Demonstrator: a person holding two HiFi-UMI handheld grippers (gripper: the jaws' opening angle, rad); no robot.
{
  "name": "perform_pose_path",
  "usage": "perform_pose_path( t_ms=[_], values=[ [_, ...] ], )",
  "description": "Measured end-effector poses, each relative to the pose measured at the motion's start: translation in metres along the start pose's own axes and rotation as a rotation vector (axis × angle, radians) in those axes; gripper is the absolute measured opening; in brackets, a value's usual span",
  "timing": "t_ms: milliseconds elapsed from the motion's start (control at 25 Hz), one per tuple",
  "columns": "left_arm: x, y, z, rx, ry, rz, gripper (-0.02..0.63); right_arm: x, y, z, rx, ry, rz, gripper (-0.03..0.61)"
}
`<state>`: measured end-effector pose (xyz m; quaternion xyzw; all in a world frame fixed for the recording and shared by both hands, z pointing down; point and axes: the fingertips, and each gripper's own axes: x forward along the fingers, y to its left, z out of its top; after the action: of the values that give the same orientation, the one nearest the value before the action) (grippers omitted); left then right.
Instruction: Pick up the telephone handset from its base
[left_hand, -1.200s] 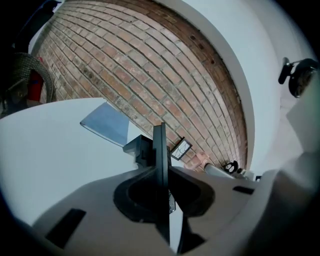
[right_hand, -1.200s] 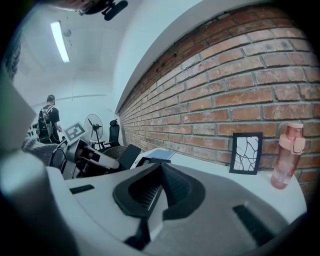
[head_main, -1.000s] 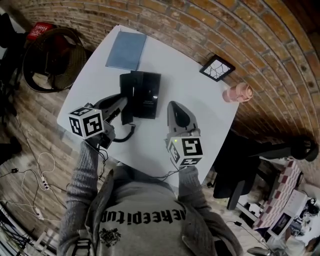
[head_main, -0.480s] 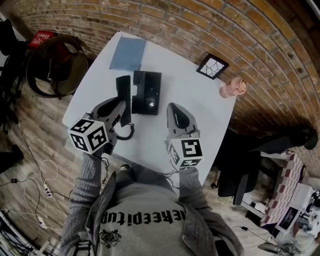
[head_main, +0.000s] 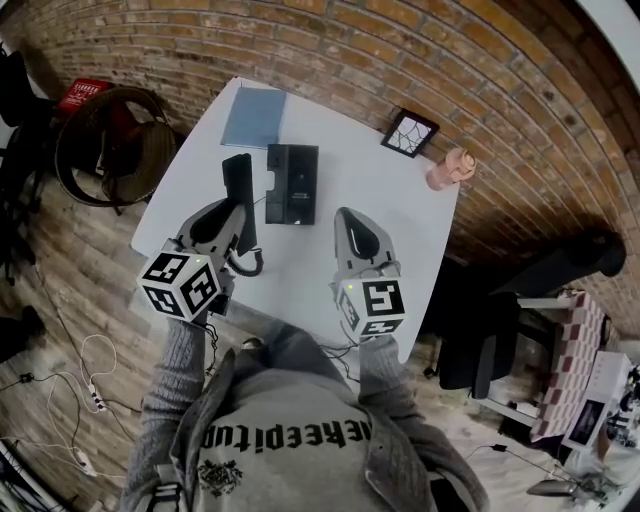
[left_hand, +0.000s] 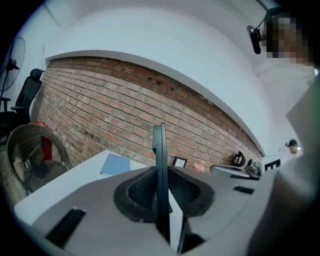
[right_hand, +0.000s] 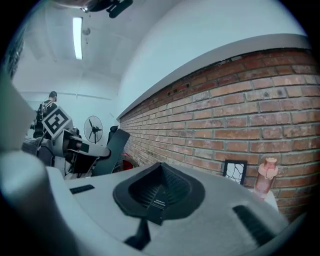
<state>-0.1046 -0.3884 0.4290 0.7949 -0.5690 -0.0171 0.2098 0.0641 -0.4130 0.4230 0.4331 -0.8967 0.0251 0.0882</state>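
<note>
The black telephone handset (head_main: 238, 185) is clear of its black base (head_main: 292, 183) and held over the white table (head_main: 380, 205), left of the base. My left gripper (head_main: 233, 212) is shut on the handset's lower part. In the left gripper view the handset (left_hand: 160, 165) stands edge-on between the two jaws. A coiled black cord (head_main: 247, 265) hangs from it near the table's front edge. My right gripper (head_main: 347, 214) hovers right of the base, shut, with nothing between its jaws. In the right gripper view the handset (right_hand: 109, 145) shows at the left.
A blue notebook (head_main: 254, 116) lies at the table's far left corner. A small black picture frame (head_main: 410, 132) and a pink bottle (head_main: 450, 168) stand near the brick wall. A round wicker chair (head_main: 105, 145) is left of the table, a dark office chair (head_main: 480, 350) right.
The left gripper has lifted the handset off the base and carried it up and left. The right gripper has risen too, still shut and empty.
</note>
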Motion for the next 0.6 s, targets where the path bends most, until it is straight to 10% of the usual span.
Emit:
perform_pose_path(
  t_ms=[600],
  values=[
    [-0.064,-0.022,0.032,0.133,-0.127,0.061,0.066,-0.05,0.024,0.031,-0.046,-0.056,-0.055,0.005]
  ],
)
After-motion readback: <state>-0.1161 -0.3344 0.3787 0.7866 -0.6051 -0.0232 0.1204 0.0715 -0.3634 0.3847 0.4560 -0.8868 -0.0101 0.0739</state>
